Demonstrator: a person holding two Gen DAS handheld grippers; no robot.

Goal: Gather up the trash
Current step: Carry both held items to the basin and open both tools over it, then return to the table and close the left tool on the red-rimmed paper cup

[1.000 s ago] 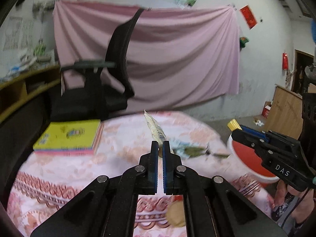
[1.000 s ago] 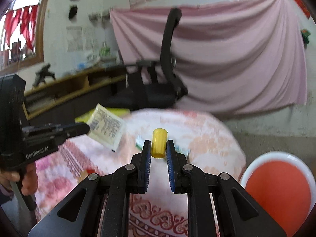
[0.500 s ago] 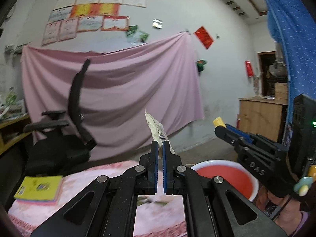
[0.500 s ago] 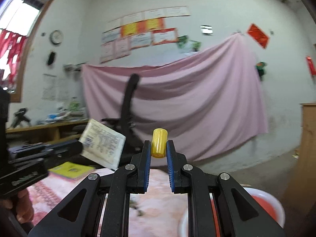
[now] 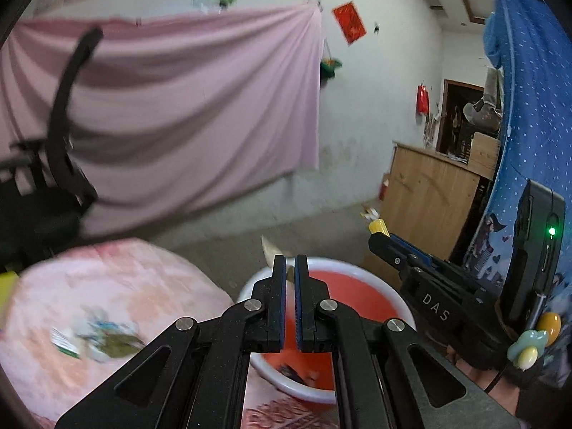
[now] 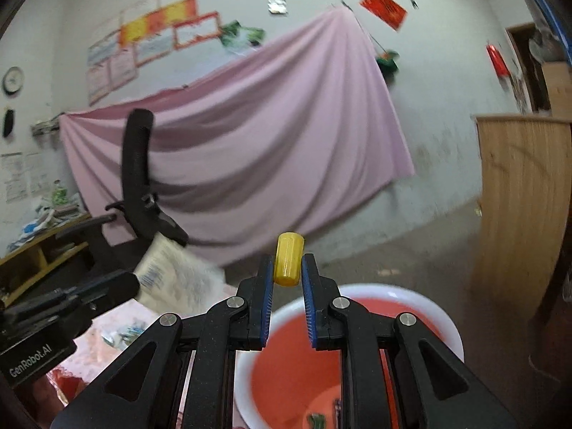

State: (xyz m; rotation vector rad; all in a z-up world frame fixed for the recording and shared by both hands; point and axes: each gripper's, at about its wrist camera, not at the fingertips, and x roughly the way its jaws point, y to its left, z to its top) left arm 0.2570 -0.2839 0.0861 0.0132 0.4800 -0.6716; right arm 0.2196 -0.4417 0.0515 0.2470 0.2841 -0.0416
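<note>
My left gripper (image 5: 290,262) is shut on a pale printed packet (image 5: 269,249), held above the near rim of a white basin with a red inside (image 5: 352,293). From the right wrist view the packet (image 6: 171,277) shows blurred at the left gripper's tip. My right gripper (image 6: 288,268) is shut on a small yellow cylinder cap (image 6: 288,259), held above the same basin (image 6: 296,368). The right gripper (image 5: 379,236) shows in the left wrist view, right of the basin, with the cap (image 5: 378,227) at its tip. Small scraps lie in the basin's bottom.
A round table with a pink patterned cloth (image 5: 118,286) stands left of the basin, with crumpled wrappers (image 5: 103,336) on it. A black office chair (image 6: 139,193) stands behind it, before a pink hanging sheet. A wooden cabinet (image 5: 432,200) stands at the right.
Both grippers swung right from over the table, rose, then dipped toward the basin, each still holding its item. The left jaws look slightly wider apart than before.
</note>
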